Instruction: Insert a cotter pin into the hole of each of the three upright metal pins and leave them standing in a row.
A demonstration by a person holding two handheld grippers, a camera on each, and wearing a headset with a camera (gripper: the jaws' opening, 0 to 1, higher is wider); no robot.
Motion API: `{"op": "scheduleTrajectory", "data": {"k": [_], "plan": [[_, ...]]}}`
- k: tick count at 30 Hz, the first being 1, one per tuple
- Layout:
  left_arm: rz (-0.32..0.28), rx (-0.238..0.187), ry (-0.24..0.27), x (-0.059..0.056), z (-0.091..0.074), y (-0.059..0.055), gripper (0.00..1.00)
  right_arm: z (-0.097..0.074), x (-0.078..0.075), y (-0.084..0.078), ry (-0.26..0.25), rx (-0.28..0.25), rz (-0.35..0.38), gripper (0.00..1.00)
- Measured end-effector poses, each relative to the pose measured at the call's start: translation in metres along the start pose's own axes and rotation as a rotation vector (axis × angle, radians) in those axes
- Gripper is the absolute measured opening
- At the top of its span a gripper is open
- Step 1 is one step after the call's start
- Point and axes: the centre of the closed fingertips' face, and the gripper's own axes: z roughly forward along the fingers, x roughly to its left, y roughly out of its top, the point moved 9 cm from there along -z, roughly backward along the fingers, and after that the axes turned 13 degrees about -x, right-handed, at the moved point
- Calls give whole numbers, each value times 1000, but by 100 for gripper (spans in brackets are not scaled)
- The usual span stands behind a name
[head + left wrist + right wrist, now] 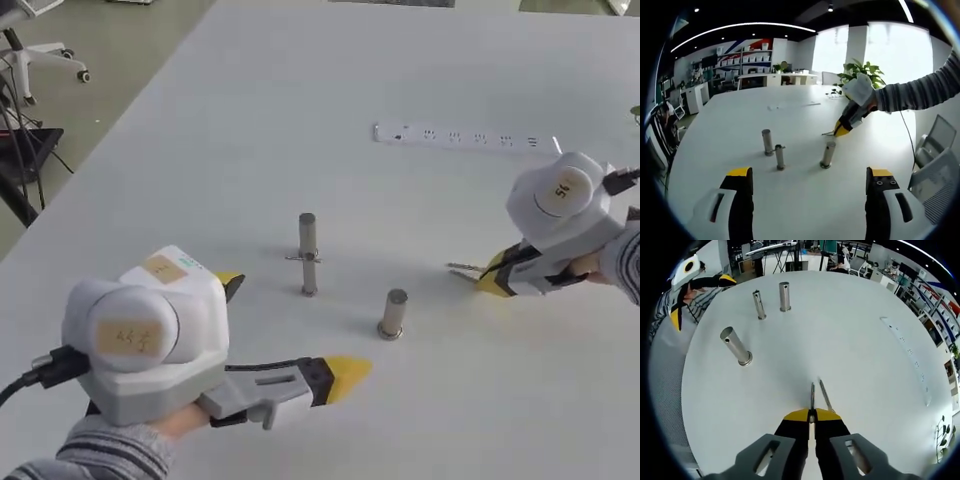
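Note:
Three upright metal pins stand mid-table. From the head view two line up, the back pin (307, 228) behind the front one (309, 278), which has a cotter pin (303, 258) through it. The third pin (393, 313) stands to the right, its hole bare (736, 346). My right gripper (488, 280) is low over the table right of them, shut on a thin cotter pin (813, 396) that sticks out past the yellow tips (811, 415). My left gripper (290, 325) is near the front, open (810, 175), pointed at the pins, with nothing between its jaws.
A white power strip (465, 138) lies at the far side of the white table (250, 120). Office chairs (30, 50) stand on the floor beyond the table's left edge. A sleeve (920, 92) reaches in from the right in the left gripper view.

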Motion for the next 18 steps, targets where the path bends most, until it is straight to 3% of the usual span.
{"op": "scheduleTrajectory", "data": {"k": [8,12,18], "plan": [[6,4,-1,-1,-4,2,89,-11,7,22,-33,-63,-63,0],[3,-3,1,-1,-6,3,87,-17,17,35,-29,-120,-76,0],[-4,-10,10,-1,-6,8,83,-28,31,49,-48,-150,-123,0]]}}
